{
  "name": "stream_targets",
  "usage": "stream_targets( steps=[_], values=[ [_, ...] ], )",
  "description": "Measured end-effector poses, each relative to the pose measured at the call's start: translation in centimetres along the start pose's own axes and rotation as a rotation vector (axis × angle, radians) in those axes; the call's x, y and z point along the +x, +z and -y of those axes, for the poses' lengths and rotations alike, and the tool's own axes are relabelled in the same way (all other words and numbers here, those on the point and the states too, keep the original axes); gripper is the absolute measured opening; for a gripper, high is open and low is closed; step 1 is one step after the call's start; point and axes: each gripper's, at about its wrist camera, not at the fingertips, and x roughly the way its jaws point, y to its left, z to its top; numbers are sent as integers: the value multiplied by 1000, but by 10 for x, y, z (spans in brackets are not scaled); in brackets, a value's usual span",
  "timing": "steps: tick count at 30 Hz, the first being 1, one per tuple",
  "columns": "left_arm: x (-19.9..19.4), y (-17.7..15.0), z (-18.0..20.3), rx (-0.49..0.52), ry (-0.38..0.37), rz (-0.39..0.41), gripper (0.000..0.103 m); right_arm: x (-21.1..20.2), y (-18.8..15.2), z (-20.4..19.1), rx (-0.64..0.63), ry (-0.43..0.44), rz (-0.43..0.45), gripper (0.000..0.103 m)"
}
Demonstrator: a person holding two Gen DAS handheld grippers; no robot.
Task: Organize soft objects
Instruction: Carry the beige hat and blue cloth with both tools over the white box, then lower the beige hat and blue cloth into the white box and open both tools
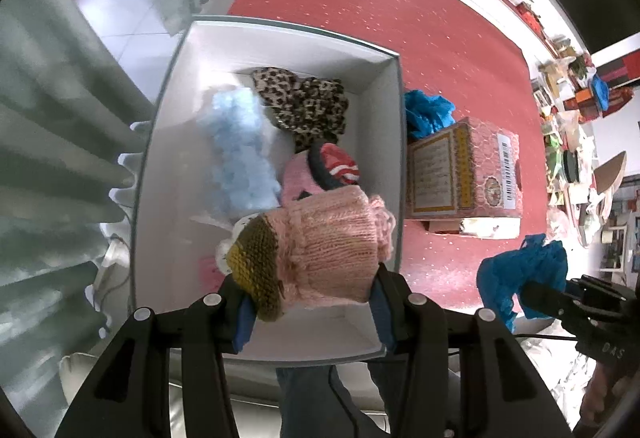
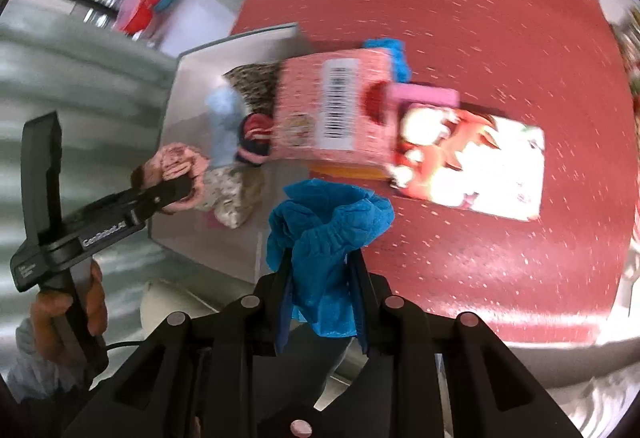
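A red carpet (image 1: 400, 17) flecked with pale specks covers most of the floor; pale floor tiles (image 1: 120, 17) adjoin it on the far left. Grey-green pleated curtains (image 1: 52, 157) hang down the left side. Cluttered shelves (image 1: 560, 77) of boxes and packets run along the right-hand wall.

On the carpet stands a white box (image 1: 384, 109), open at the top, its left edge against the curtains. Inside lie a leopard-print cloth (image 1: 308, 101) at the far end, a fluffy light-blue cloth (image 1: 240, 145) beside it, and a small pink and red item (image 1: 324, 169) near the middle. Just right of the box stands a pink carton (image 1: 468, 173) with a barcode label, and a crumpled blue cloth (image 1: 428, 111) lies behind it, against the box wall. In the blurred right wrist view a flat picture box (image 2: 472, 165) lies on the carpet beyond the carton.

The left gripper (image 1: 312, 302) is clenched on a pink knitted hat (image 1: 332, 250) with an olive-yellow band, held above the near end of the box. The right gripper (image 2: 320, 278) is clenched on a blue cover (image 2: 324, 234) with an elastic edge, held over the carpet just right of the box. A hand (image 2: 68, 314) grips the left tool's handle.
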Motion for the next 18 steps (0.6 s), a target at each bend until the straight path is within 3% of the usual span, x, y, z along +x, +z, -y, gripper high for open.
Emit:
stream_targets(
  steps=[10,18],
  values=[
    [-11,-8,-22,-53,11,35,51,10,27,-63,-168,11,-6,27],
    [-14,-8,-35,-85,30,51,51,19,53,-99,-201,27,-12,27]
  ],
)
